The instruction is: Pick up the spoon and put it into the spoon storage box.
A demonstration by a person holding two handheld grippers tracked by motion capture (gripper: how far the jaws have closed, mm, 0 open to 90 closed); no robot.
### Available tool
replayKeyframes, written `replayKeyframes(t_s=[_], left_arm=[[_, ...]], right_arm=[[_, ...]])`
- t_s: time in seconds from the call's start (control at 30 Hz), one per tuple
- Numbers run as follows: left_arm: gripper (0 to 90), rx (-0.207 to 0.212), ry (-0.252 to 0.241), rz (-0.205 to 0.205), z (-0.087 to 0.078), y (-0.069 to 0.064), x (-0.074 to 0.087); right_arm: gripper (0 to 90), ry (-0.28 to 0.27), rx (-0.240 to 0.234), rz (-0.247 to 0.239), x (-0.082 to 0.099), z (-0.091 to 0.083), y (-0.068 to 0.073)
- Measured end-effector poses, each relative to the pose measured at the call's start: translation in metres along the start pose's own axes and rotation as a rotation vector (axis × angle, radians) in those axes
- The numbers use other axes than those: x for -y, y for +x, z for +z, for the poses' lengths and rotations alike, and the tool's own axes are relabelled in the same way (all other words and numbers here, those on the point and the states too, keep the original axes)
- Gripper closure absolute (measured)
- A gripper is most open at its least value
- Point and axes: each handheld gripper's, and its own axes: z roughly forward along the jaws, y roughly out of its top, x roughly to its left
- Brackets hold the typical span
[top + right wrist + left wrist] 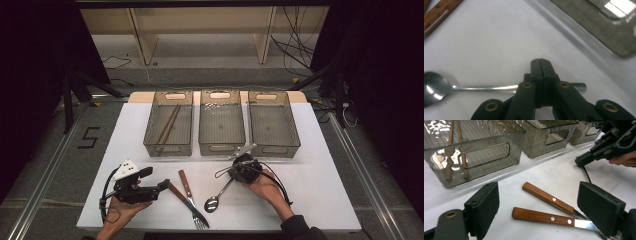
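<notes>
Cutlery sorting on a white-topped desk (320, 190), seen from above: three smoked-plastic bins stand in a row along its far edge. The left bin (150, 131) holds a pair of wooden chopsticks (168, 123) lying lengthwise; the middle bin (221, 145) and the right bin (292, 131) show nothing inside from this height. Near the desk's near edge, the left gripper (162, 186) lies level in the person's left hand, its jaws spread wide, with nothing between the pads. In the left gripper view those open jaws frame the wooden handles of a knife (544, 217) and a fork (546, 198), which lie crossed on the desk just ahead. Right of them, just in front of the middle bin, the right gripper (238, 175) points down at the desk with its jaws pressed together. The right gripper view shows the closed tips over the handle end of a steel spoon (474, 87), which lies flat on the desk, bowl toward the near edge; whether the tips touch it cannot be told.
</notes>
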Motion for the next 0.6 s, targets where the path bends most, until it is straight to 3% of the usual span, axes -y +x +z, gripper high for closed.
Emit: replayKeyframes(t_s=[0.6], left_arm=[[17.7, -0.004, -0.003, 0.002, -0.001, 0.001, 0.0]], right_arm=[[90.0, 0.067, 0.0, 0.016, 0.039, -0.037, 0.01]])
